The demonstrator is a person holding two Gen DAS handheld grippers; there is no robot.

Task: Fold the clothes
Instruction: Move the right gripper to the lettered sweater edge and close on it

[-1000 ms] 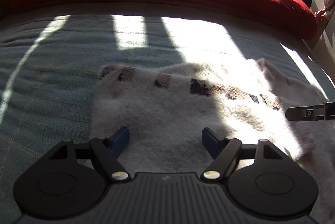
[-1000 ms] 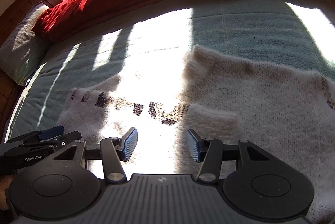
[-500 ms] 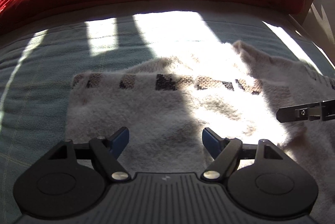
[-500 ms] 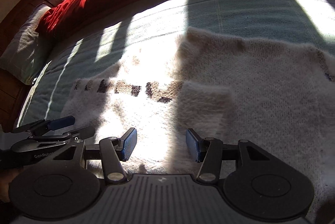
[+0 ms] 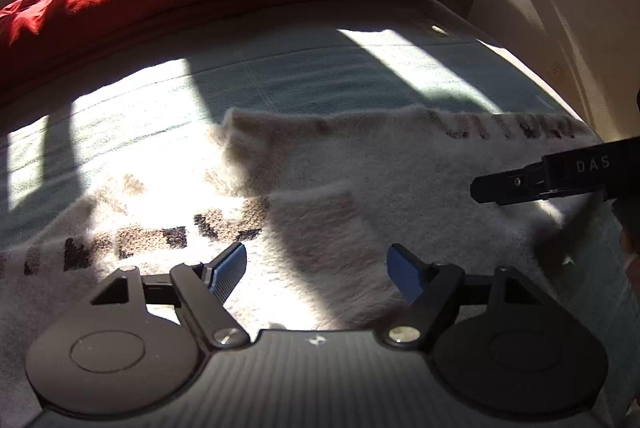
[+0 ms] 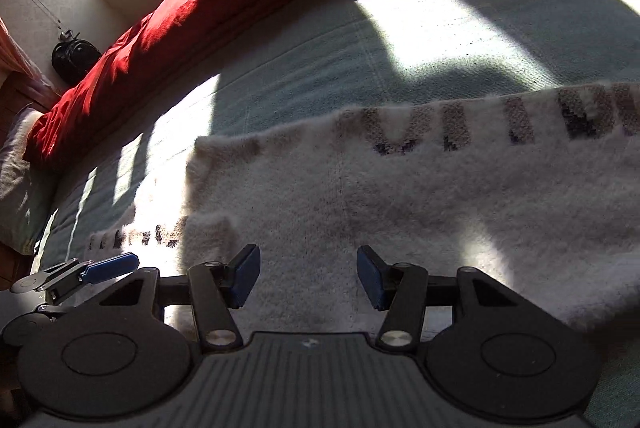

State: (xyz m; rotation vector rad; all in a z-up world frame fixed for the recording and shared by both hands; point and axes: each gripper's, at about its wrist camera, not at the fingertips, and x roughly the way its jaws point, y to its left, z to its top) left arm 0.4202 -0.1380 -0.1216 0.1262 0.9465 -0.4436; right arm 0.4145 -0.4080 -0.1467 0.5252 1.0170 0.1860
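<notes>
One fuzzy cream knitted sweater (image 5: 360, 188) with dark patterned bands lies flat, long axis crosswise before you, under your left gripper (image 5: 316, 268) and right gripper (image 6: 308, 274), both spread apart, empty.

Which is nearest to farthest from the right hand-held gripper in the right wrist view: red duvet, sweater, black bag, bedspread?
From the right hand-held gripper:
1. Sweater, directly beneath and ahead of the open jaws.
2. Bedspread, beyond the sweater's far edge.
3. Red duvet, bunched along the bed's far side.
4. Black bag, far left, hanging past the duvet.
</notes>
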